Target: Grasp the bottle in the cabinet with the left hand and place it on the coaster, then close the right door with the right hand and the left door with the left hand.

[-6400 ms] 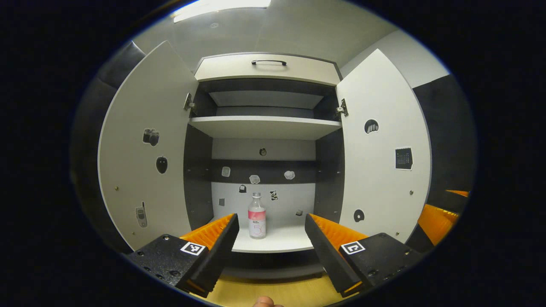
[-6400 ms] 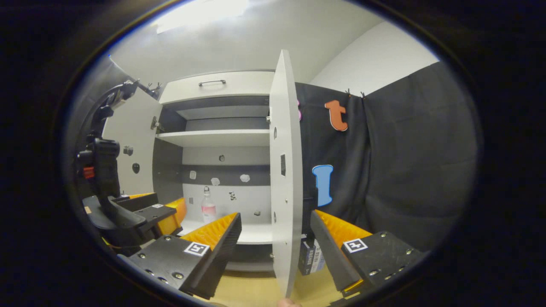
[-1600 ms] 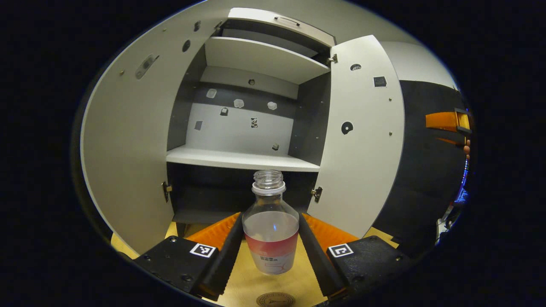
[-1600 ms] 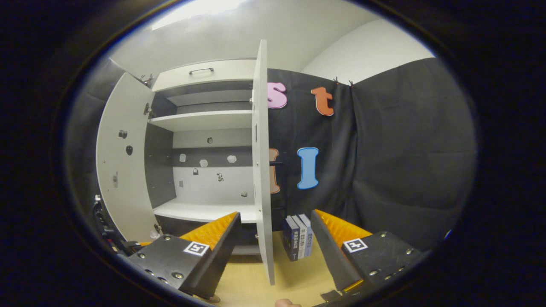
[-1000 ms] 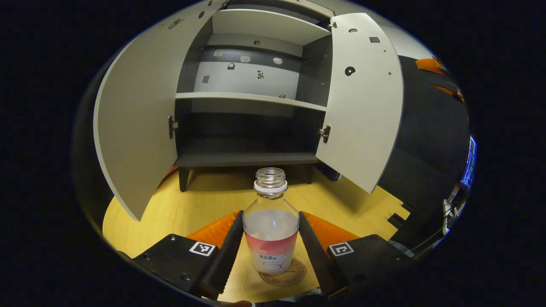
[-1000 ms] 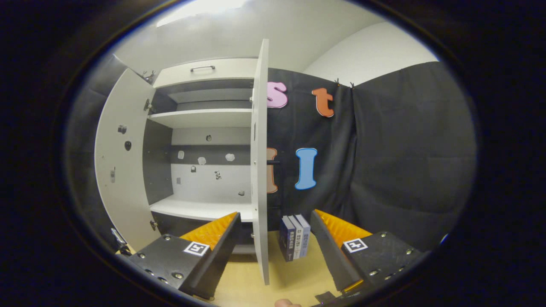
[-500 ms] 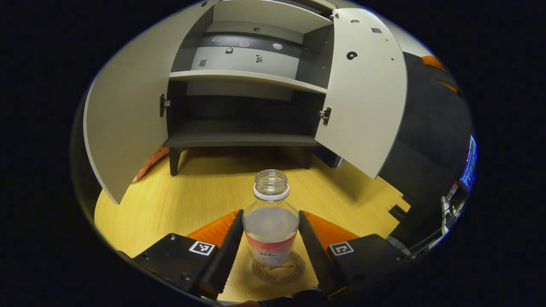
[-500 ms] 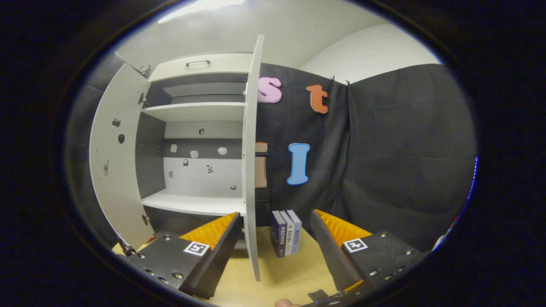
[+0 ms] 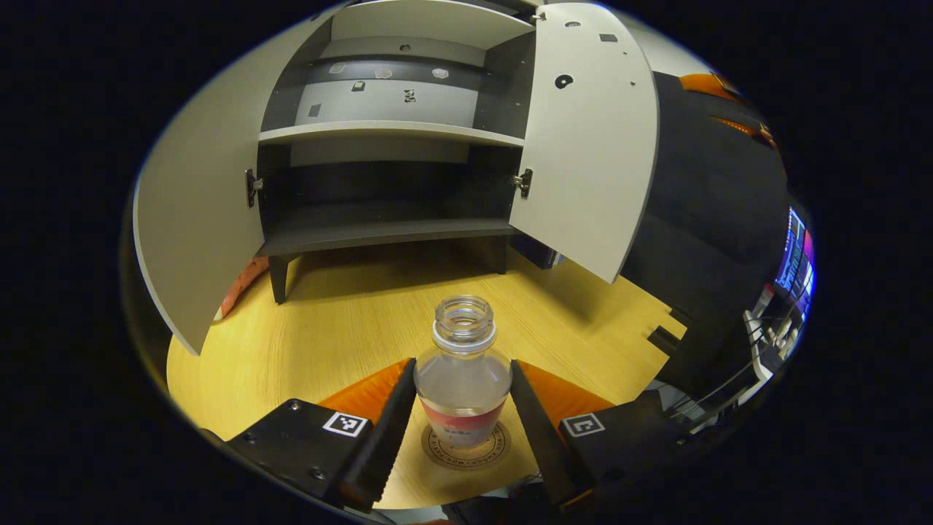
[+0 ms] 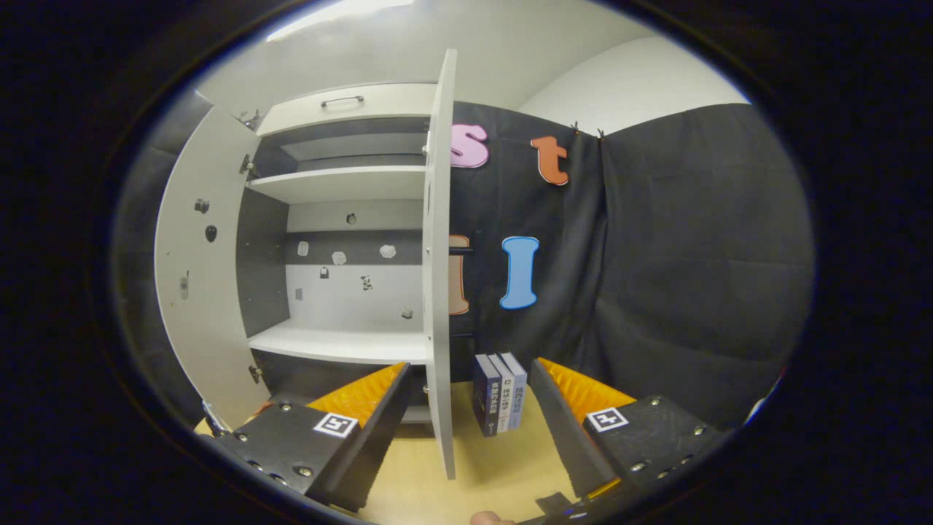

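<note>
A clear, uncapped bottle (image 9: 463, 379) with a pink label stands upright between the orange fingers of my left gripper (image 9: 462, 408), which is shut on it. Its base sits on or just above the round brown coaster (image 9: 466, 450) on the wooden table. Behind it the cabinet (image 9: 386, 131) stands with both doors wide: the left door (image 9: 197, 211) and the right door (image 9: 583, 138). My right gripper (image 10: 466, 412) is open, and the edge of the right door (image 10: 437, 292) runs down between its fingers, farther off.
Three dark books (image 10: 499, 394) stand on the wooden table (image 9: 328, 328) just right of the right door. Black cloth (image 10: 692, 277) hangs right of the cabinet. A drawer with a handle (image 10: 350, 106) tops the cabinet. Lit screens (image 9: 794, 255) glow at the far right.
The left gripper has carried the bottle out of the cabinet and lowered it down over the coaster. The right gripper has drifted only slightly in front of the right door's edge.
</note>
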A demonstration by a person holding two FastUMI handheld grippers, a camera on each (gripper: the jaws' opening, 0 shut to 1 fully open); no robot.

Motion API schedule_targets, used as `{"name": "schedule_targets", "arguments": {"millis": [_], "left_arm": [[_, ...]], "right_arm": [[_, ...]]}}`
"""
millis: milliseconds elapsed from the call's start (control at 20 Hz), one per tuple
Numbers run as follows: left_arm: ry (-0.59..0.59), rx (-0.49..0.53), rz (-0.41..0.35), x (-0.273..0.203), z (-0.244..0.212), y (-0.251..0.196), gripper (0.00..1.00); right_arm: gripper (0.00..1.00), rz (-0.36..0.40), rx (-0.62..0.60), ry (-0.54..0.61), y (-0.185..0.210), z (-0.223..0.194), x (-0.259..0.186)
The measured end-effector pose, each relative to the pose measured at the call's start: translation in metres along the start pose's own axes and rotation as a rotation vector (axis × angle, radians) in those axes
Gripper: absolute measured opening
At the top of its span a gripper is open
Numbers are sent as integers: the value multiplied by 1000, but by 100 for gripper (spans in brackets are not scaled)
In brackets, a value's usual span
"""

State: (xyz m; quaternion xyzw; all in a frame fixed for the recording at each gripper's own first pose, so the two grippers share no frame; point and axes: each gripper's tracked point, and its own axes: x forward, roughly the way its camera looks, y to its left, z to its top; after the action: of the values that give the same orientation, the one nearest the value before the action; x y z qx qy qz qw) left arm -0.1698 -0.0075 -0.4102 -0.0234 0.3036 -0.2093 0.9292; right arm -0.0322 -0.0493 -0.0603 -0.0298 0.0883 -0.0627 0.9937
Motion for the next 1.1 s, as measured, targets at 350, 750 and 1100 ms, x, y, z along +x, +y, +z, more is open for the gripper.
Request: {"name": "schedule_targets", "arguments": {"millis": [350, 750, 1100], "left_arm": [[47, 74, 4, 5, -6, -6, 85], [73, 150, 6, 3, 9, -12, 85], [5, 160, 9, -14, 56, -22, 84]], "right_arm": [[99, 7, 12, 10, -2, -3, 8], [94, 18, 20, 22, 3, -10, 15], [98, 9, 41, 26, -6, -11, 24]]}}
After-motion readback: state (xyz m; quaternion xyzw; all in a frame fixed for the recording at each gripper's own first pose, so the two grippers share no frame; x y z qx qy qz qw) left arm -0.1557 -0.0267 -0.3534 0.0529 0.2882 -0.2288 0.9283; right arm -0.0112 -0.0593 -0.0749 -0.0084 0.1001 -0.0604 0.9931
